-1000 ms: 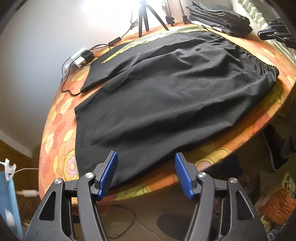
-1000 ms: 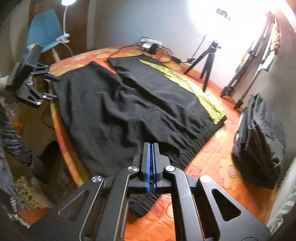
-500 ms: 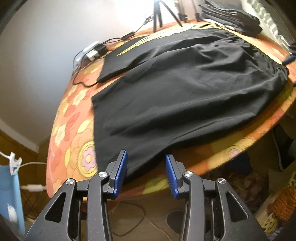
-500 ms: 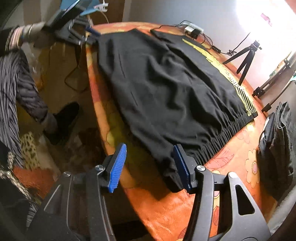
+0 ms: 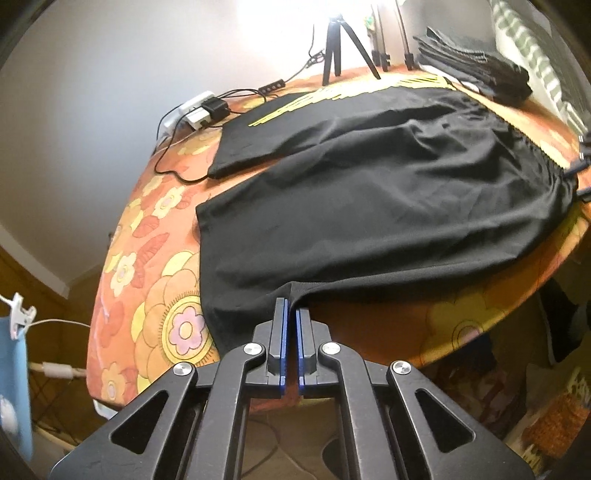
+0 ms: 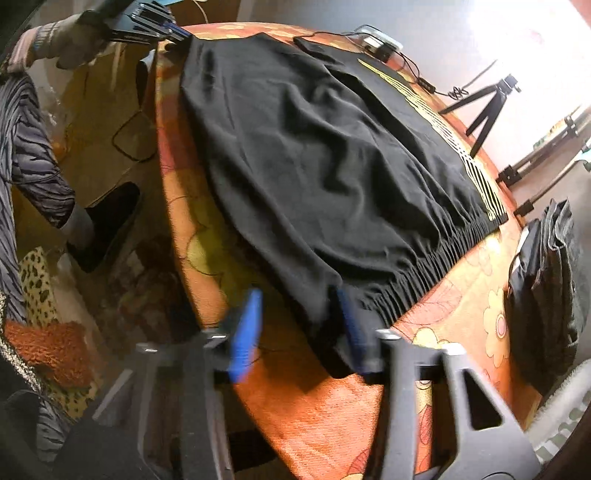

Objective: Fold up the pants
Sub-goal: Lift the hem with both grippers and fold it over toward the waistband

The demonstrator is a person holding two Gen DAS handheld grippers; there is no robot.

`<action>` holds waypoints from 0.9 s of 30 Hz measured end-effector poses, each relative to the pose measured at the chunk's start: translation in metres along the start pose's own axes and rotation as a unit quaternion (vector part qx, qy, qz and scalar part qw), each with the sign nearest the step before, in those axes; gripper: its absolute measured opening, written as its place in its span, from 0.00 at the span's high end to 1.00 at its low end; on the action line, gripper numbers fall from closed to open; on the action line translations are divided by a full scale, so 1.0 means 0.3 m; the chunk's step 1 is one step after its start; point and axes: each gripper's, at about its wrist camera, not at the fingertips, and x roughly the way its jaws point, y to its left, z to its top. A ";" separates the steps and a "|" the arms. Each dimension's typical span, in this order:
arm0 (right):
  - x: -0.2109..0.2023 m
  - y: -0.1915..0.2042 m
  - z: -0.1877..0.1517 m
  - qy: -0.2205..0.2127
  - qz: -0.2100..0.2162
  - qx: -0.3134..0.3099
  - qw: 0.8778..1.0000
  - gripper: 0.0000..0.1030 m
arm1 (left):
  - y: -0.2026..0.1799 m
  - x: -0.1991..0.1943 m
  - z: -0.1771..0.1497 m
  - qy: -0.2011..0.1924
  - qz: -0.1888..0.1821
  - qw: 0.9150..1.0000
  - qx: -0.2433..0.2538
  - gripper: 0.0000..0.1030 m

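Note:
Black pants with yellow side stripes lie spread flat on the orange flowered table. My left gripper is shut on the near leg cuff at the table's front edge, and the cloth bunches between the pads. In the right wrist view the pants run away from me, waistband nearest. My right gripper is open, its blue pads astride the waistband's near corner at the table edge. The left gripper also shows in the right wrist view at the far cuff.
A folded stack of dark clothes lies at the far right corner, also in the right wrist view. A tripod, a power strip with cables and more stands sit along the far edge. The floor below holds clutter.
My left gripper moved in and closed on the leg cuff. My right gripper, shut a second ago, has opened and come down around the waistband corner.

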 end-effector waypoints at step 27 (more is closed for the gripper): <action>-0.140 -0.333 0.230 -0.106 -0.161 0.137 0.972 0.98 | 0.172 -0.012 0.398 -0.138 0.021 0.989 -0.049 0.99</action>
